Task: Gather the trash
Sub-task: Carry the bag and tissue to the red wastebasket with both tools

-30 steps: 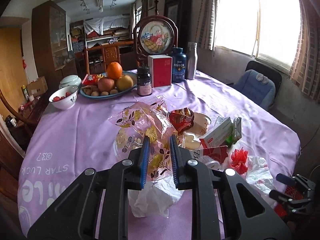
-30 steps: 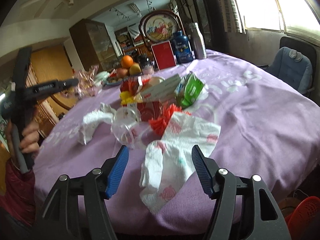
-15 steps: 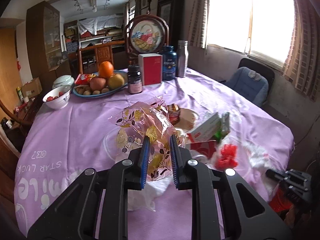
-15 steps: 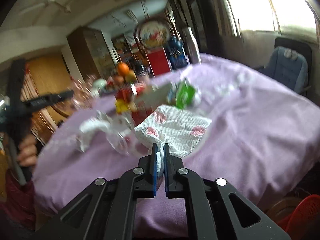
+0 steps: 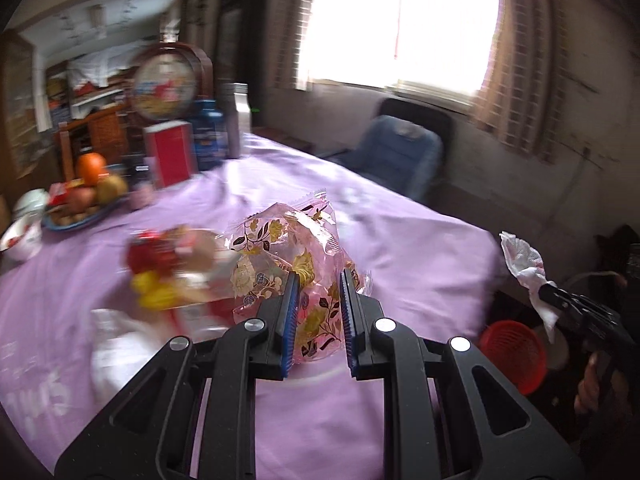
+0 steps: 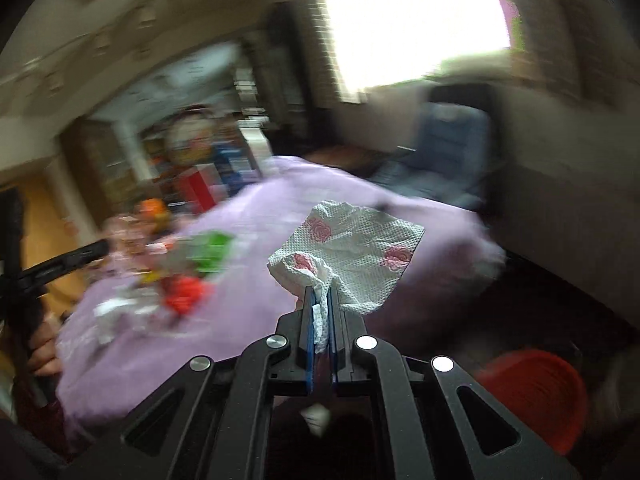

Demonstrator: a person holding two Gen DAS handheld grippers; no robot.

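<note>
My left gripper (image 5: pixel 319 280) is shut on a clear flower-printed plastic bag (image 5: pixel 296 272), held above the purple tablecloth (image 5: pixel 400 248). My right gripper (image 6: pixel 321 294) is shut on a white paper napkin with pink roses (image 6: pixel 352 248), lifted off the table near its right edge. In the left wrist view that napkin (image 5: pixel 522 264) hangs from the right gripper past the table's right edge. A red basket (image 5: pixel 514 354) stands on the floor below it, also low right in the right wrist view as the red basket (image 6: pixel 536 394). More wrappers and cartons (image 5: pixel 172 276) lie blurred on the cloth.
A fruit plate (image 5: pixel 80 200), a red box (image 5: pixel 170 158), bottles (image 5: pixel 236 120) and a framed picture (image 5: pixel 168 84) stand at the table's far side. A blue chair (image 5: pixel 400 156) stands by the window. A person's hand (image 5: pixel 590 386) holds the right gripper's handle.
The right gripper closed on the rose napkin and lifted it off the table toward the right. The left gripper, still holding the flowered bag, swung right too. Both views are now blurred by motion.
</note>
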